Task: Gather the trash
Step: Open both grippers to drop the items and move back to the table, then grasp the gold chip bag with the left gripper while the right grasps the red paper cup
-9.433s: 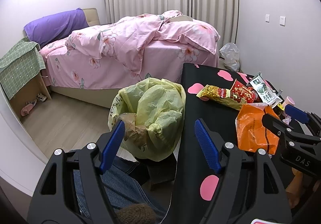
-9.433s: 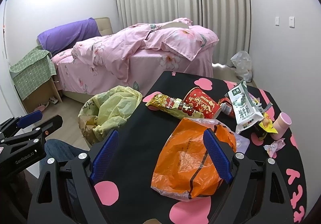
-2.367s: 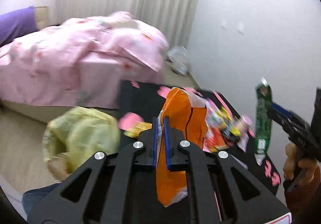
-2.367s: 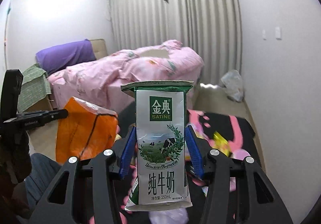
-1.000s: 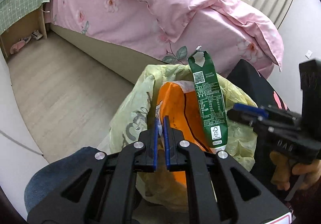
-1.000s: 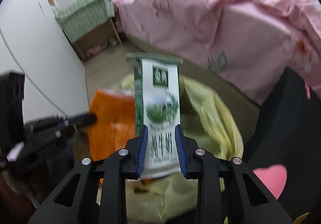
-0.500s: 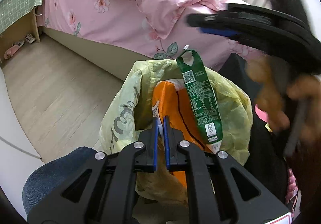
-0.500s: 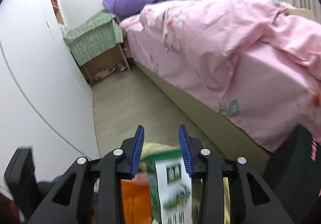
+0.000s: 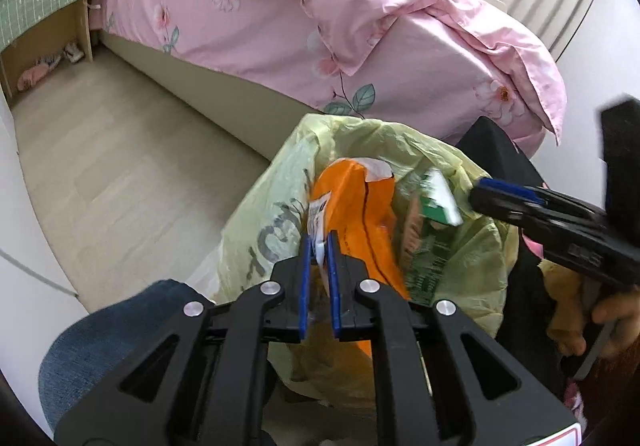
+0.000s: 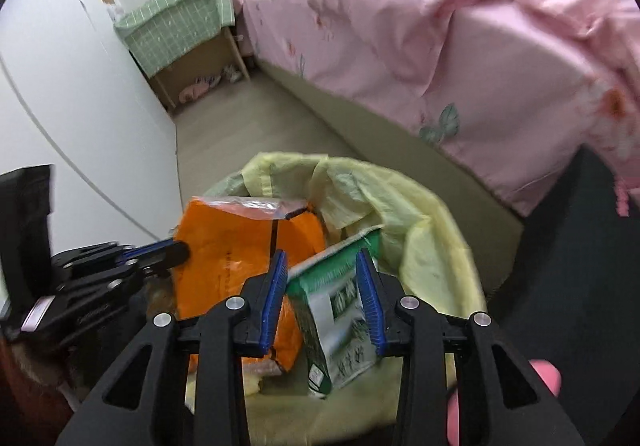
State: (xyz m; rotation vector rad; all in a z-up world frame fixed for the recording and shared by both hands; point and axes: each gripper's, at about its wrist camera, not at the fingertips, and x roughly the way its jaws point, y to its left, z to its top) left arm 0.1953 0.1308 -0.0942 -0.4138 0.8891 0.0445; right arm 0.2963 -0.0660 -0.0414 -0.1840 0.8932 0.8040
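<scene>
A yellow-green trash bag (image 9: pixel 360 150) stands open on the floor beside the black table; it also shows in the right wrist view (image 10: pixel 420 222). My left gripper (image 9: pixel 319 246) is shut on the edge of an orange plastic bag (image 9: pixel 360 214), which hangs inside the trash bag (image 10: pixel 240 246). My right gripper (image 10: pixel 322 274) is open just above the trash bag. The green and white milk carton (image 10: pixel 340 310) lies tilted inside the trash bag below its blue pads, free of them. The carton (image 9: pixel 434 230) also shows in the left wrist view, next to the orange bag.
A bed with pink floral bedding (image 9: pixel 320 18) stands behind the trash bag. A nightstand with a green checked cloth (image 10: pixel 176 30) is at the far left by the white wall. The black table with pink hearts (image 10: pixel 580 246) is to the right. Wood floor (image 9: pixel 112 158) lies left of the bag.
My right gripper opened and the milk carton dropped into the trash bag. The right gripper swung back over the bag. My left gripper keeps its hold on the orange bag inside the trash bag.
</scene>
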